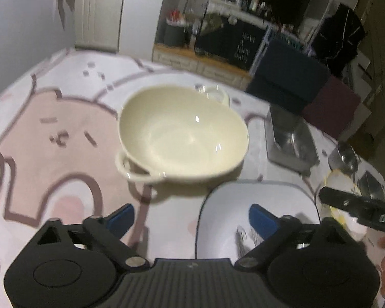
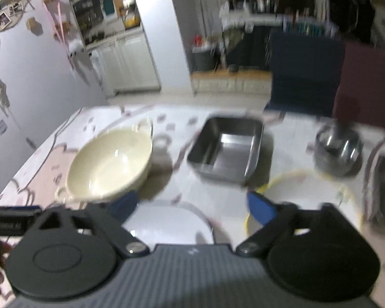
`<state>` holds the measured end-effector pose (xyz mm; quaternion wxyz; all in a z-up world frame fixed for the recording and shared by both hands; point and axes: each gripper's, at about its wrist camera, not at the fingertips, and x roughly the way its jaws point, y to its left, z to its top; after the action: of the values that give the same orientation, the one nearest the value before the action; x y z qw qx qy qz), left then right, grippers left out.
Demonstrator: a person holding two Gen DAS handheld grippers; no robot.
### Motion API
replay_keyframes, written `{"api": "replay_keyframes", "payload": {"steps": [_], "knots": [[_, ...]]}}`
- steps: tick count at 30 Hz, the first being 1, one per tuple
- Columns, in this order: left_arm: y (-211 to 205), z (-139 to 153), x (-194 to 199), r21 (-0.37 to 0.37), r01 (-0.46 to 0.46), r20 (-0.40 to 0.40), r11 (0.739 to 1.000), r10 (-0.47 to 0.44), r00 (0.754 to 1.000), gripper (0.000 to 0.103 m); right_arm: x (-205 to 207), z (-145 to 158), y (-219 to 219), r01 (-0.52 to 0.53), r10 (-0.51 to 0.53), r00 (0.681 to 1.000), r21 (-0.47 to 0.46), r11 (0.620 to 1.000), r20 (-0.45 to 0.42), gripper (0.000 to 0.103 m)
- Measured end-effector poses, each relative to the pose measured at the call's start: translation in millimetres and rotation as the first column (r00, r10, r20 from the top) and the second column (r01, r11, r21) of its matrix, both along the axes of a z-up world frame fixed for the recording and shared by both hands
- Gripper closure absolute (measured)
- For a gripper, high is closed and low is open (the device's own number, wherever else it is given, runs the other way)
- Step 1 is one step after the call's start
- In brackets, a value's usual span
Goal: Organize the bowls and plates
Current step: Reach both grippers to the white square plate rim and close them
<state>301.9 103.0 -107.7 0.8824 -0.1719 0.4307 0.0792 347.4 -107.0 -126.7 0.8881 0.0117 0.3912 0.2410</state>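
In the left wrist view, we see the left gripper (image 1: pixel 191 222) released, with nothing between its blue fingers (image 1: pixel 122 219). It hangs above the desk (image 1: pixel 38 133) with the pink cartoon cloth. The cream bowl (image 1: pixel 183 133) stands ahead of it, and a white plate (image 1: pixel 259 200) lies under the right finger.

In the right wrist view, the right gripper (image 2: pixel 191 206) is also released and empty. The cream bowl (image 2: pixel 110 164) is ahead on the left, a steel square tray (image 2: pixel 227 148) is in the middle, a yellow-rimmed plate (image 2: pixel 308 192) lies on the right, and a steel bowl (image 2: pixel 337 151) is behind it.
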Motion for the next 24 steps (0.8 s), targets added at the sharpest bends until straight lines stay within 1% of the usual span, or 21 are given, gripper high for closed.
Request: {"api": "replay_keyframes", "payload": {"steps": [2,3,4,5,7,8,9,12,14,15,16,18,21,22,23,24], "knots": [[0,-7,3,-0.03,0.003,-0.032,1.0,-0.004,0.999,0.025,-6,-10,-7,-0.005,0.006,0.997,0.014,1.0,-0.073,0.032],[0,-10,5,-0.038,0.004,-0.049,0.999,-0.006,0.999,0.028,-9,-14,-11,-0.004,0.005,0.995,0.01,1.0,-0.101,0.036],[-1,-13,6,-0.044,0.007,-0.064,0.999,-0.01,0.998,0.034,-11,-16,-14,-0.007,0.008,0.993,0.003,1.0,-0.121,0.038],[-2,-15,7,-0.051,0.013,-0.073,0.999,-0.017,0.997,0.039,-15,-18,-16,-0.012,0.011,0.99,-0.005,1.0,-0.137,0.041],[-4,-18,7,-0.066,0.024,-0.088,0.998,-0.03,0.996,0.043,-21,-19,-21,-0.009,0.005,0.987,-0.024,1.0,-0.163,0.044],[-5,-20,8,-0.072,0.026,-0.094,0.997,-0.032,0.995,0.046,-22,-20,-23,-0.007,0.002,0.985,-0.032,0.999,-0.173,0.047],[-6,-21,8,-0.077,0.028,-0.101,0.997,-0.035,0.994,0.048,-21,-21,-25,-0.01,0.003,0.983,-0.039,0.999,-0.186,0.053],[-8,-25,8,-0.079,0.037,-0.113,0.996,-0.046,0.993,0.058,-29,-29,-32,-0.027,0.013,0.973,-0.057,0.998,-0.231,0.061],[-9,-27,9,-0.084,0.055,-0.115,0.995,-0.064,0.991,0.074,-35,-36,-28,-0.039,0.022,0.967,-0.061,0.997,-0.254,0.064],[-10,-28,8,-0.09,0.063,-0.116,0.994,-0.073,0.991,0.077,-39,-39,-31,-0.047,0.029,0.964,-0.059,0.997,-0.264,0.067],[-10,-29,8,-0.092,0.065,-0.116,0.994,-0.076,0.99,0.077,-47,-43,-33,-0.054,0.037,0.961,-0.057,0.997,-0.274,0.068],[-11,-30,7,-0.091,0.068,-0.115,0.994,-0.078,0.99,0.077,-41,-40,-28,-0.061,0.04,0.958,-0.063,0.996,-0.285,0.071],[-10,-31,5,-0.101,0.07,-0.114,0.992,-0.082,0.99,0.077,-54,-43,-29,-0.07,0.046,0.952,-0.067,0.995,-0.303,0.075],[-9,-31,5,-0.114,0.071,-0.113,0.991,-0.084,0.99,0.077,-51,-42,-33,-0.071,0.048,0.949,-0.064,0.995,-0.312,0.075],[-9,-31,5,-0.12,0.065,-0.114,0.991,-0.079,0.99,0.077,-37,-42,-37,-0.071,0.046,0.947,-0.067,0.995,-0.319,0.077],[-8,-31,5,-0.121,0.062,-0.115,0.991,-0.076,0.99,0.077,-38,-44,-36,-0.072,0.045,0.946,-0.074,0.995,-0.32,0.081]]}}
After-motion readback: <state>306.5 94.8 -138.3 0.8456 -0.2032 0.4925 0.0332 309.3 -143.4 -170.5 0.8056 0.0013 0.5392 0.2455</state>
